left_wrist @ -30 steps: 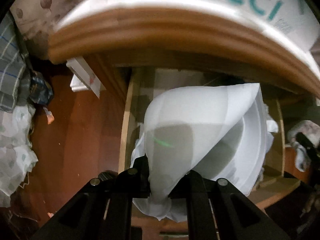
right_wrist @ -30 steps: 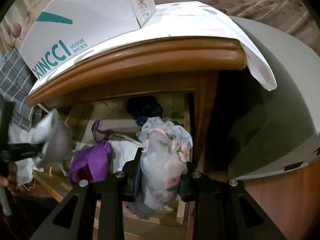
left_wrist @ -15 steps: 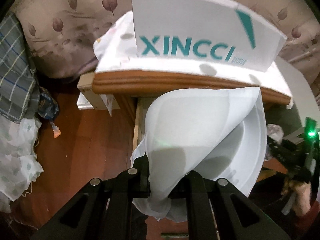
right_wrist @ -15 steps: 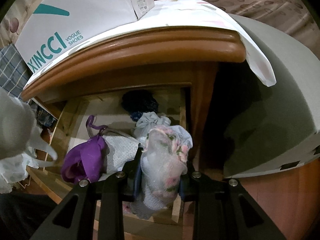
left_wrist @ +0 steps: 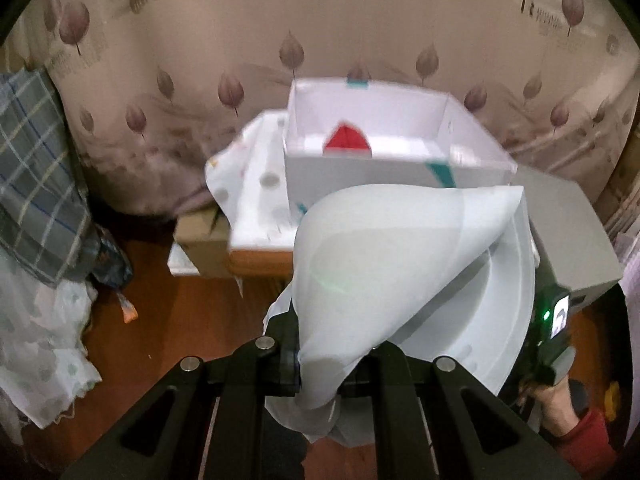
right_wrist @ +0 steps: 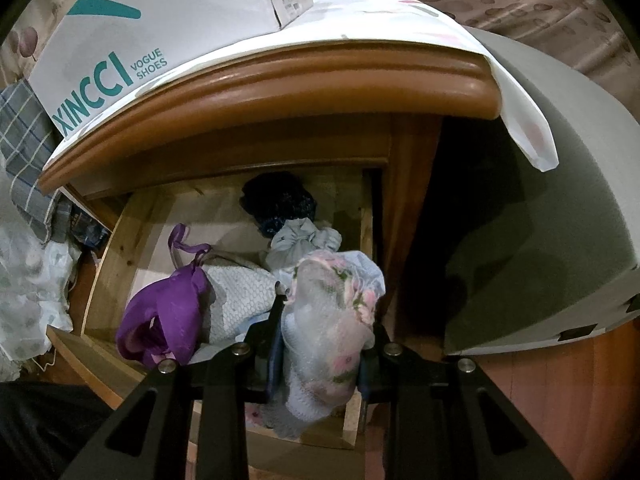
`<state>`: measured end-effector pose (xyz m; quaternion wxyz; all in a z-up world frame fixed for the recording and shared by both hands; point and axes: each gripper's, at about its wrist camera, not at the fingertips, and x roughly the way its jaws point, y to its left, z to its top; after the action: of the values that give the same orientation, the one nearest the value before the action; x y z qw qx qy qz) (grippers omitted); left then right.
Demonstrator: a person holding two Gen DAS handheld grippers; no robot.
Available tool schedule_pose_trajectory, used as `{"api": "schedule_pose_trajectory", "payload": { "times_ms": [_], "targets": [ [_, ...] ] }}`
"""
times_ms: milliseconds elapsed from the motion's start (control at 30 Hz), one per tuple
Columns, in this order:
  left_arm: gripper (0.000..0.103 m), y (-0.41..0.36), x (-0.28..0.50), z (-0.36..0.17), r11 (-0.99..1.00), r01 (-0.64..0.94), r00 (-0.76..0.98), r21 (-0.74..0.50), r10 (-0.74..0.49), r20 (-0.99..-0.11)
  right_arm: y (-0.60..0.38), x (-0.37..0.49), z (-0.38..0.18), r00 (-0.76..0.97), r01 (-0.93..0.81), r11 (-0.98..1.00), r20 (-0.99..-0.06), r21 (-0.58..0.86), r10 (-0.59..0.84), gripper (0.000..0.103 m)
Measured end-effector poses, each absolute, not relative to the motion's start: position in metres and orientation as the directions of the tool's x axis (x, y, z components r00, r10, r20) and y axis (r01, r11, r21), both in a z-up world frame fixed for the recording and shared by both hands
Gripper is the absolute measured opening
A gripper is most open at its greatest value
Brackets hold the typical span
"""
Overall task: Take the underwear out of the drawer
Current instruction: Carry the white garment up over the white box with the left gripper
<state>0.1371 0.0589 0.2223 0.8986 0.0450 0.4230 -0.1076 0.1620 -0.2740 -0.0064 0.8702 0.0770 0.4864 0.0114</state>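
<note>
- Left gripper is clamped on a white garment, held high above the nightstand.
- Right gripper is clamped on a floral piece, low over the drawer.
- Step in hand: lifting out. Next, I'd say, the right needs raising clear.

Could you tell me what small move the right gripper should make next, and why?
Probably lift straight up. The right gripper is shut on the floral underwear, which hangs over the open drawer beside a purple bra. The left gripper holds its white garment above the shoebox, so raising the right one should clear the drawer's front edge.
</note>
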Motion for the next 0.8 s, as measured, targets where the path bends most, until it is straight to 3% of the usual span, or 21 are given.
{"api": "schedule_pose_trajectory", "payload": {
  "times_ms": [433, 800],
  "targets": [
    [0.01, 0.058, 0.162, 0.357, 0.967, 0.25, 0.763, 0.045, -0.168, -0.624, -0.274, 0.163, -0.008, 0.519, 0.054, 0.987, -0.849, 0.151, 0.102, 0.028],
    [0.01, 0.044, 0.22, 0.347, 0.969, 0.243, 0.747, 0.05, -0.154, -0.646, -0.278, 0.162, -0.01, 0.516, 0.067, 0.987, -0.852, 0.144, 0.089, 0.028]
  ]
}}
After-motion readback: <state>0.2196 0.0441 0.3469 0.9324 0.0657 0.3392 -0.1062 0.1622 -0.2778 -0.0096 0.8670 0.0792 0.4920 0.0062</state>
